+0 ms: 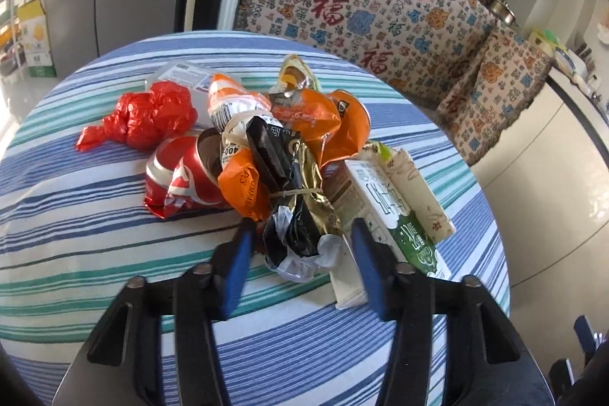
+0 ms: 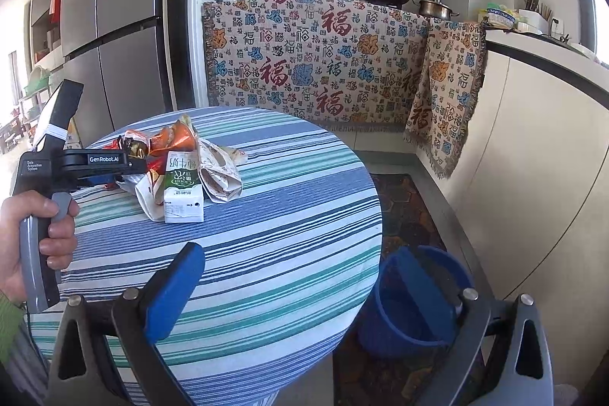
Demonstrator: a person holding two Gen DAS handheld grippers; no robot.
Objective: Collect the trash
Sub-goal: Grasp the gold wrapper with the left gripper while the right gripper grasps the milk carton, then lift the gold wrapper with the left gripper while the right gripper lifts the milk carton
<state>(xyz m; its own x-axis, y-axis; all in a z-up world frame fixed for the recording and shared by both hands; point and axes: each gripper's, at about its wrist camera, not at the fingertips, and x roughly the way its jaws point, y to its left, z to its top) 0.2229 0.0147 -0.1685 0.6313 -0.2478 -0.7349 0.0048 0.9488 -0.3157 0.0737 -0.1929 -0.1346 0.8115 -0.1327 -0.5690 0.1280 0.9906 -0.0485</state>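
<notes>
A heap of trash lies on the round table with a striped cloth (image 1: 95, 253). A black and gold wrapper bundle (image 1: 293, 208), tied with a rubber band, points toward me. My left gripper (image 1: 301, 227) straddles its lower end; both blue pads stand a little off it, so it is open. Around the bundle lie a crushed red can (image 1: 179, 177), a knotted red plastic bag (image 1: 152, 113), orange wrappers (image 1: 316, 124) and a green and white milk carton (image 1: 396, 215). My right gripper (image 2: 297, 253) hangs wide open over the table's near edge, with nothing between its fingers.
A blue bucket (image 2: 384, 326) stands on the floor by the table's right side. A beige paper bag (image 2: 220, 174) lies beside the milk carton (image 2: 182, 189). A hand (image 2: 38, 234) grips the left tool's handle. Patterned cloth (image 2: 304, 63) covers the counter behind, and a fridge (image 2: 114, 25) stands at the left.
</notes>
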